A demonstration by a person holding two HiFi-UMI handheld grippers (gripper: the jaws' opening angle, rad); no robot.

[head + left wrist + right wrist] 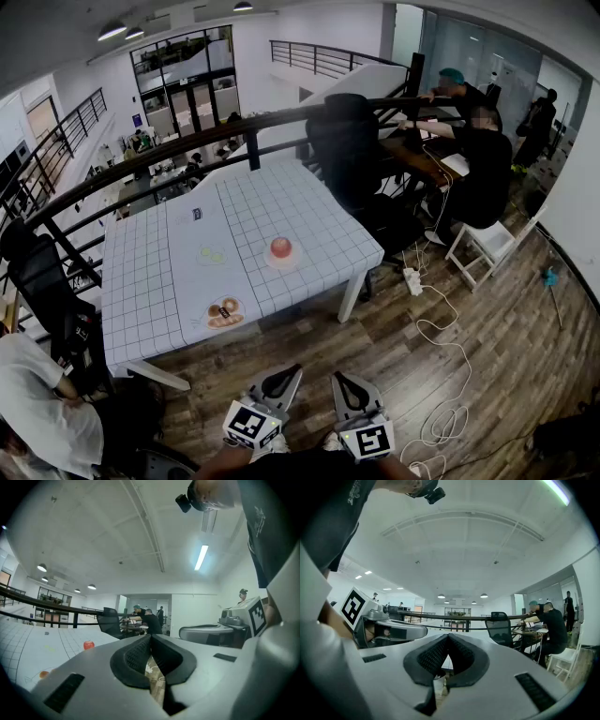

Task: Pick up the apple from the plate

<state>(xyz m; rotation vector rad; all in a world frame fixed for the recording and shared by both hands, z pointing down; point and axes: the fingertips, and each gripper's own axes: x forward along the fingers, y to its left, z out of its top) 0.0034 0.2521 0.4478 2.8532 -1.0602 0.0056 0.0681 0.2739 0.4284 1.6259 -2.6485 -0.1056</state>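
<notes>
Apple [280, 247] sits on its plate [281, 265] mid-desk [309, 211], second plate [208, 319] to its left, nearer the front edge.

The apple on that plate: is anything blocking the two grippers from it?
Nothing visible does. The apple sits exposed; only floor and bare tablecloth lie between it and the left gripper and right gripper.

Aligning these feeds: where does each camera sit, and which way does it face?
Head view: on the head, steeply down at table, apple; left gripper, right gripper below.
Left gripper view: on that gripper, level along its shut jaws; right gripper alongside.
Right gripper view: on that gripper, level along its shut jaws; left gripper alongside.
Head and left gripper views share the apple.
</notes>
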